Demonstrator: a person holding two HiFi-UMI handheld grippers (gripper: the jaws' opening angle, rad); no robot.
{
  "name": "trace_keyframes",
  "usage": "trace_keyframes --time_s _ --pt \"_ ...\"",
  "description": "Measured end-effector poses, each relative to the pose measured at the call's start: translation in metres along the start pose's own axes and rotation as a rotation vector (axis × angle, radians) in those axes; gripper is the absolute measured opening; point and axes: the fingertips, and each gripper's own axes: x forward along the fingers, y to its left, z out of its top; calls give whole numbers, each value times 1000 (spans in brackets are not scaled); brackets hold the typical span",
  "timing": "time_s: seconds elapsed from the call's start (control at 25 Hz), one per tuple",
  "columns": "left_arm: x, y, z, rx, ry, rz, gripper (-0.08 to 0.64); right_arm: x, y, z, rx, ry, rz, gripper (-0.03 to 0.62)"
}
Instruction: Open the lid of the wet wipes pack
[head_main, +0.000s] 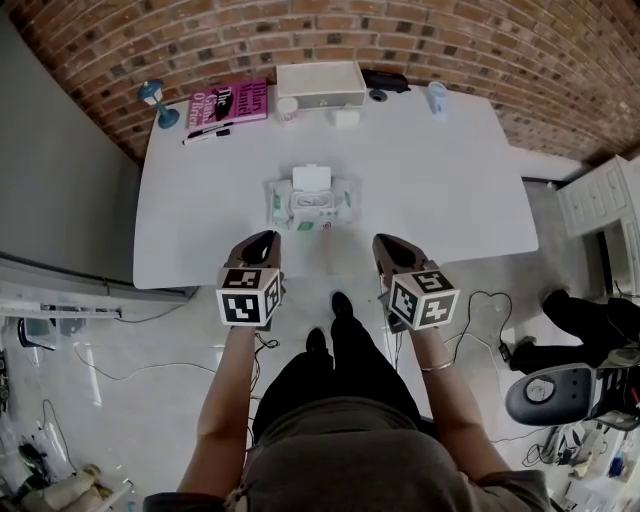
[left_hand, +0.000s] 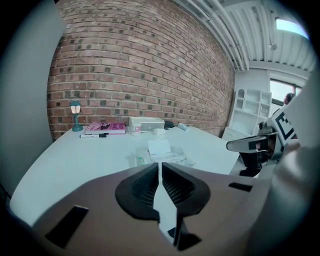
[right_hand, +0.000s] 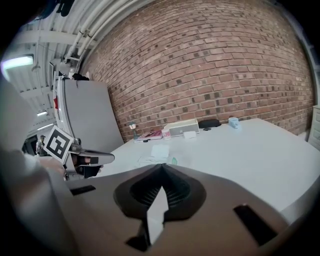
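My left tongs (head_main: 264, 240) and right tongs (head_main: 386, 243) are both closed and hold nothing. They hang over the near edge of the table (head_main: 450, 190). The wipes pack (head_main: 310, 203) lies at the table's middle, untouched.

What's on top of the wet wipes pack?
A white lid, flipped open at the far edge of the wet wipes pack. The wipes inside cannot be made out.

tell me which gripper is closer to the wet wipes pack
Left. The left gripper sits just short of the wet wipes pack, by its near left corner; the right gripper is further off, out past its near right corner.
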Motion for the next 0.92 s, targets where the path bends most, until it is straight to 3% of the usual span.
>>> trace_keyframes --time_s 0.92 --pt "13 -10 4 -32 4 -24 37 8 -11 -13 -20 58 21 2"
